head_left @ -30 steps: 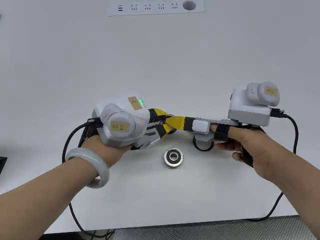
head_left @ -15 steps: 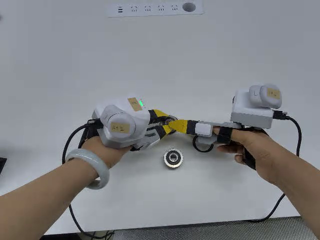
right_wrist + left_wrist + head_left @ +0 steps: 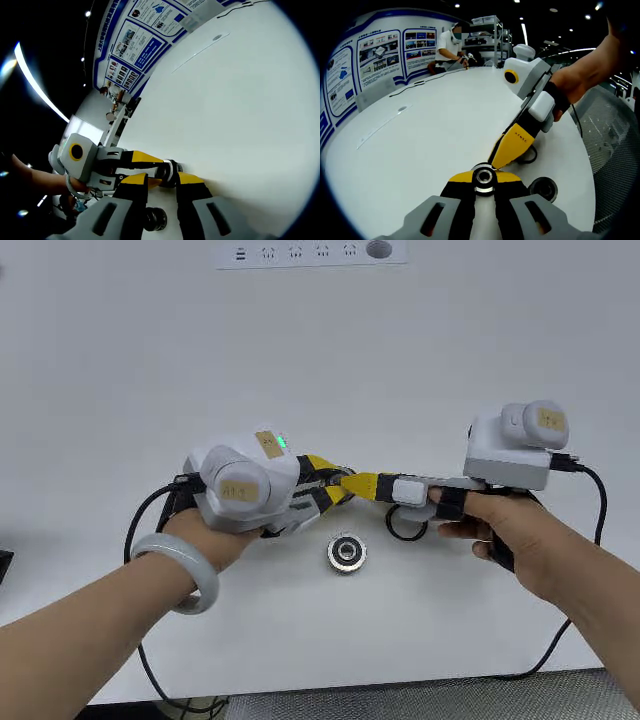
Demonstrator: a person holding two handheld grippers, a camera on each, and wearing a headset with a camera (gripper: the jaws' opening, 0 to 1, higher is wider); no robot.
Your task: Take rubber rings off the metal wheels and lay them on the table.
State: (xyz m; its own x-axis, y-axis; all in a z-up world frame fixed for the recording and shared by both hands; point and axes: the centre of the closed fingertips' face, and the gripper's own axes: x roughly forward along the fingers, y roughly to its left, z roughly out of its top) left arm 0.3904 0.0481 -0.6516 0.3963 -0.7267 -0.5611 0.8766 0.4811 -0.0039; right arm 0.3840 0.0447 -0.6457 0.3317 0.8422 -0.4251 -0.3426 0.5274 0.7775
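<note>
Table (image 3: 300, 360) white and broad, with a socket strip (image 3: 310, 252) at its far edge, both unchanged but for a slight camera shift. Left gripper (image 3: 335, 487) low on the left, in the same spot as a second ago, yellow-tipped jaws clamped tight on a small metal wheel (image 3: 484, 178) with its bore facing that gripper's camera. Right gripper (image 3: 358, 483) reaching in from the right, drawn a little further right and higher than a second ago. Tips at the rim of the held wheel, one on each side of it in the right gripper view (image 3: 164, 180). Jaws narrowly apart, but impossible to tell whether pinching the rubber or merely touching it. Second wheel (image 3: 346, 552) flat on the table, just nearer than the meeting tips, unmoved. Black ring (image 3: 405, 525) lying loose on the table under the right gripper's jaws, beside the thumb, also where it was.
</note>
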